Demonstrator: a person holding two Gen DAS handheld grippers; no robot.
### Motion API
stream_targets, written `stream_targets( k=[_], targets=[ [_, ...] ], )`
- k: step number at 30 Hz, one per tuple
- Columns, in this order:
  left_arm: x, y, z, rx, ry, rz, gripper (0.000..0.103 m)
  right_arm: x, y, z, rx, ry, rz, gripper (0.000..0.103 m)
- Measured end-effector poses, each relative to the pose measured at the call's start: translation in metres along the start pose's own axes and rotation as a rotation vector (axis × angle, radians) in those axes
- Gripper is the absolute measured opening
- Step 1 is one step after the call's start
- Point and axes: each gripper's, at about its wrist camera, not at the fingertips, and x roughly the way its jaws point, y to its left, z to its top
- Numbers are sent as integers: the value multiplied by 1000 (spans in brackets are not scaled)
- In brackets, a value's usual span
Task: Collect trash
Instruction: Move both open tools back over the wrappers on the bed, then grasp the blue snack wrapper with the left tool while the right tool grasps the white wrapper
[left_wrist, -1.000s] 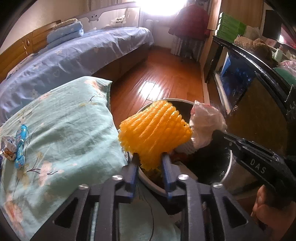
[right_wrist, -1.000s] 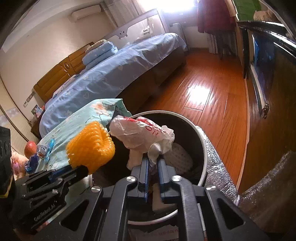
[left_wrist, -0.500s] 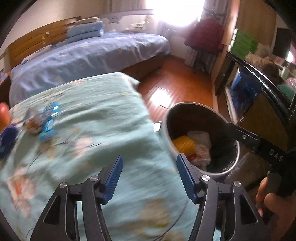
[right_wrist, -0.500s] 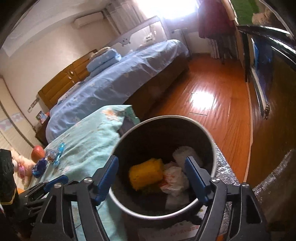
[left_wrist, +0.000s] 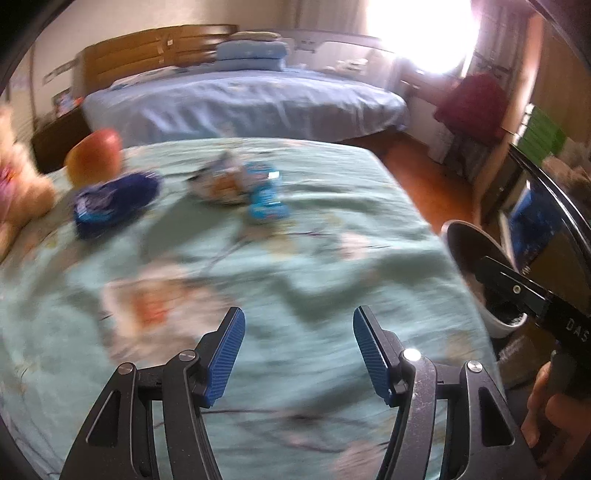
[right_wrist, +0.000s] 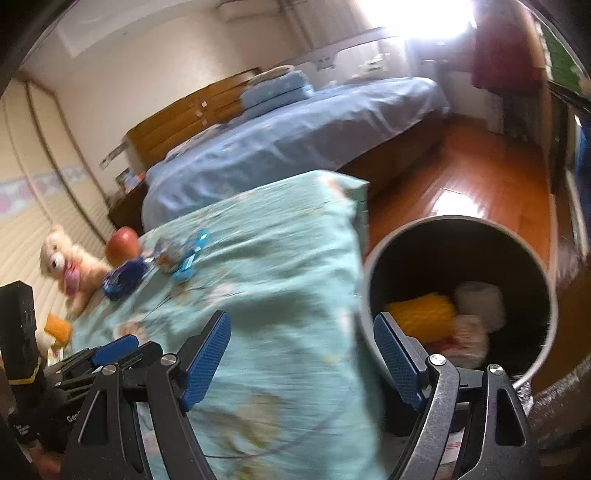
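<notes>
My left gripper (left_wrist: 298, 352) is open and empty above the teal flowered bedcover (left_wrist: 295, 266). My right gripper (right_wrist: 302, 352) is open and empty, straddling the bed edge beside the round bin (right_wrist: 546, 280). The bin holds a yellow foam net (right_wrist: 421, 314) and a crumpled white bag (right_wrist: 471, 332). On the cover farther off lie a dark blue wrapper (left_wrist: 110, 201), a crumpled snack wrapper (left_wrist: 218, 184) and a light blue wrapper (left_wrist: 264, 197). They also show in the right wrist view: the dark blue wrapper (right_wrist: 123, 277), the other two wrappers (right_wrist: 177, 254).
An apple (left_wrist: 96, 155) and a teddy bear (right_wrist: 70, 266) sit by the wrappers. A blue-covered bed (left_wrist: 240, 103) lies behind. Wooden floor (right_wrist: 476, 184) runs past the bin. A dark cabinet (left_wrist: 554, 221) stands to the right.
Both grippers let go of the yellow net and the white bag into the bin and opened. The left gripper swung left over the bedcover; the right pulled back from the bin.
</notes>
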Motion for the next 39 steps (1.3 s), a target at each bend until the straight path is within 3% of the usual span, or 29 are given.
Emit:
stream_targets(
  k=[7, 20, 39],
  targets=[
    [-12, 49, -3, -88, -6, 51, 61, 23, 45, -4, -64, 51, 54, 81],
    [-7, 103, 8, -158, -5, 103, 61, 62, 103, -1, -162, 100, 116, 81],
    [36, 168, 73, -210, -12, 165, 61, 130, 161, 46, -250, 79, 161, 77]
  ],
)
